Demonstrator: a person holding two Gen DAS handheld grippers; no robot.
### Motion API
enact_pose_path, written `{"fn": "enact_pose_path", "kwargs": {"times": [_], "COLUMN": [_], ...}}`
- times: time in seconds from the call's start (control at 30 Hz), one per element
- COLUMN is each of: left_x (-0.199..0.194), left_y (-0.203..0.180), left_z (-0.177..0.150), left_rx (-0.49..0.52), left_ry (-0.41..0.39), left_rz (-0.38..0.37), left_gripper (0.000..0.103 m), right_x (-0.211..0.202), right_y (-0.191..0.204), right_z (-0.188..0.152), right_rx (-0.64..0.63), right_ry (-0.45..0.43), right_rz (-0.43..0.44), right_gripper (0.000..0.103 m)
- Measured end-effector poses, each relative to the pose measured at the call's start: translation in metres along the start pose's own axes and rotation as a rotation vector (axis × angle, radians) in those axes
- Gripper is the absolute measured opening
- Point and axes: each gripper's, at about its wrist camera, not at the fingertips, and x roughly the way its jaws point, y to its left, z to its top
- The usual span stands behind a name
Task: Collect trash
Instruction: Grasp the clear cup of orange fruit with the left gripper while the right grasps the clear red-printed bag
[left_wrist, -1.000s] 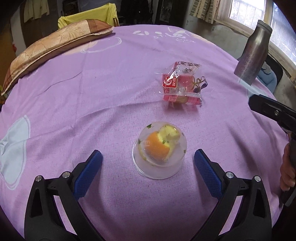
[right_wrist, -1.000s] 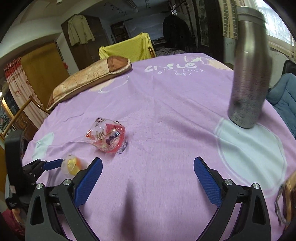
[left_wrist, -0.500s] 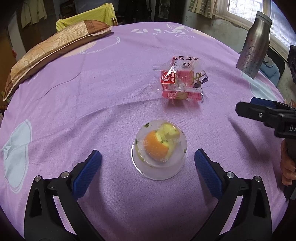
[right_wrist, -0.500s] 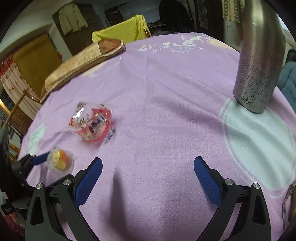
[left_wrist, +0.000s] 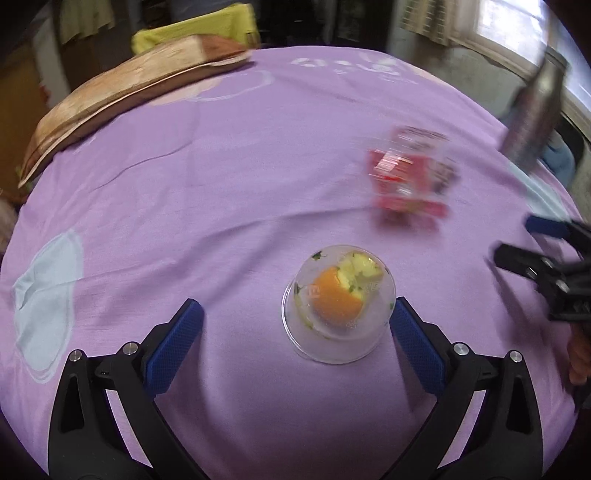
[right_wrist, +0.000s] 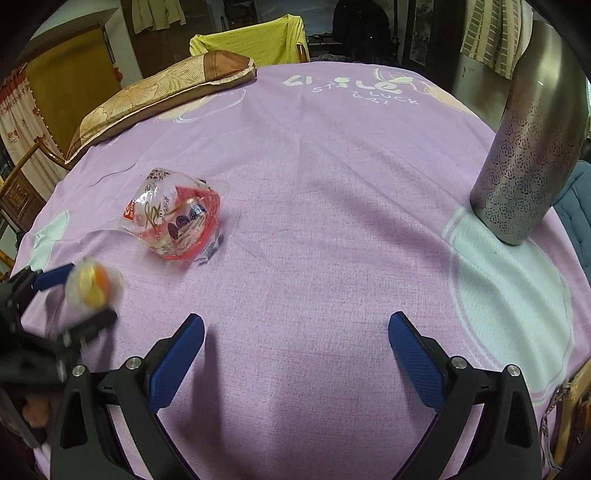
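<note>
Clear plastic cup (left_wrist: 338, 306), upturned, mouth down on the purple cloth of the desk (left_wrist: 229, 177); orange and yellow fruit scraps visible through its base. It sits between the fingers of the left hand-held gripper (left_wrist: 295, 334), off-centre toward the right-hand finger and apparently touching that pad; the other pad stands well clear. Left jaws are spread wide, nothing pinched. In the right wrist view the same cup appears blurred at the left edge, framed by the left tool's blue tips.

Second item: crumpled snack wrapper (right_wrist: 173, 225), clear film with red print, lying loose on the cloth beyond the cup, between it and the metal flask (right_wrist: 532, 147). Nothing touches it. Right hand-held gripper (right_wrist: 295, 354) hovers over bare cloth, jaws spread, empty.

Progress, judged: nothing collected yet. Both pieces remain on the desk; no bin or bag in view. Cup grasp looks like the step in hand, closing not yet done. Wrapper left after that.

Orientation: the cup's axis runs vertical, rim down, base toward the camera, so it has no preferred horizontal direction for the jaws. The wrapper's long axis runs roughly left to right in the left wrist view, though blur makes that uncertain.

Periphery: pillow (right_wrist: 162, 88) at the far edge of the desk.
</note>
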Motion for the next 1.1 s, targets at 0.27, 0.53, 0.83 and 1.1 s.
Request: {"fn": "enact_pose_path", "kwargs": {"times": [0.27, 0.53, 0.83, 1.1], "left_x": [0.003, 0.003, 0.002, 0.002], "left_y": [0.018, 0.019, 0.019, 0.019], "left_z": [0.003, 0.003, 0.001, 0.001], "left_rx": [-0.068, -0.074, -0.074, -0.074], "left_ry": [-0.025, -0.029, -0.03, -0.03], "left_rz": [0.062, 0.063, 0.063, 0.063], "left_gripper": [0.098, 0.098, 0.098, 0.098], "right_x": [0.001, 0.004, 0.01, 0.02], "right_y": [0.0, 0.007, 0.027, 0.013], "right_z": [0.0, 0.001, 0.059, 0.072], "right_rx": [0.002, -0.027, 0.065, 0.053], "right_ry": [-0.002, -0.01, -0.031, -0.093], "right_rz": [0.002, -0.033, 0.29, 0.003], "right_gripper": [0.099, 0.099, 0.098, 0.098]}}
